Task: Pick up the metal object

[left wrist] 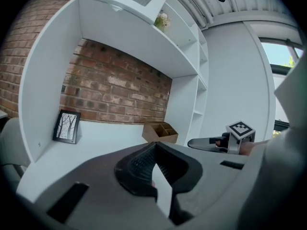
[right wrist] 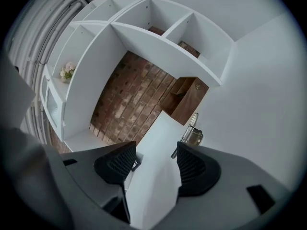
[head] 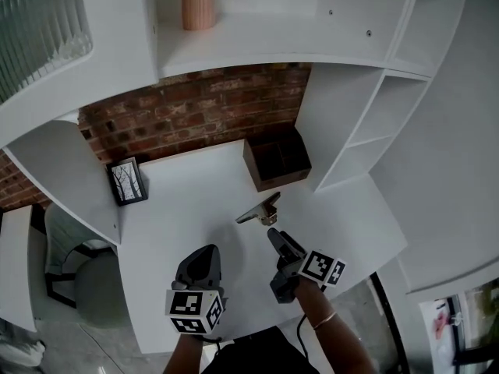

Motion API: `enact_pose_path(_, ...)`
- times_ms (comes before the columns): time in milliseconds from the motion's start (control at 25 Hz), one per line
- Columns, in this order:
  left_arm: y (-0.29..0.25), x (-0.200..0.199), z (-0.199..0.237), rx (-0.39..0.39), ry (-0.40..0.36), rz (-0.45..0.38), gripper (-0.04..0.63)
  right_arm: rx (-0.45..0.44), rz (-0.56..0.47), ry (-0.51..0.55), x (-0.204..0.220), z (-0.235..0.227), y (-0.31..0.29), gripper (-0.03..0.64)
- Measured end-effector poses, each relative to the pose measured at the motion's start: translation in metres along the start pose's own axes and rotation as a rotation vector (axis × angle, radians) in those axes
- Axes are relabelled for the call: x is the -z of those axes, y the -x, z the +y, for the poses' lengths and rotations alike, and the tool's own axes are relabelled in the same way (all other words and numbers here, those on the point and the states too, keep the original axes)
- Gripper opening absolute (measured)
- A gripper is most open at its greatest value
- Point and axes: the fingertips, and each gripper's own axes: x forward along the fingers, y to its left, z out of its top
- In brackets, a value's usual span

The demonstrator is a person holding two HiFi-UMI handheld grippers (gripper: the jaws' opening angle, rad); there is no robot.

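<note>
Two claws over the white desk (head: pixel 187 209), and the right claw (right wrist: pixel 157 150) is the one on duty: its jaws are spread wide with only bare desktop between them. My left claw (left wrist: pixel 153 147) hangs back with its jaws pressed together, holding nothing. The metal object (right wrist: pixel 193 134) lies on the desk just ahead, between me and the brown wooden box (head: pixel 277 160), not yet gripped. Watch the line here! It sits off toward my right-hand jaw, not centred in the gap. If I drive straight in, I reckon that jaw clips it and skates it across the smooth surface toward the box. And that thin raised handle looks like trouble: pinch it off-centre and the piece could swivel or squirt free. I need a nudge sideways first.
</note>
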Motion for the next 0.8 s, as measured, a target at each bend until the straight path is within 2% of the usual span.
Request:
enact_pose_path(400, -0.039, 0.002, 0.014, -0.024, 0.043, 0.04, 0.009, 0.042, 0.054, -0.092, -0.014, -0.038, -0.045, 0.242)
enact_pose_path(800, -0.068, 0.013, 0.023, -0.069, 0.066, 0.079, 0.009, 0.033, 0.122, -0.178, -0.017, -0.063, -0.081, 0.242)
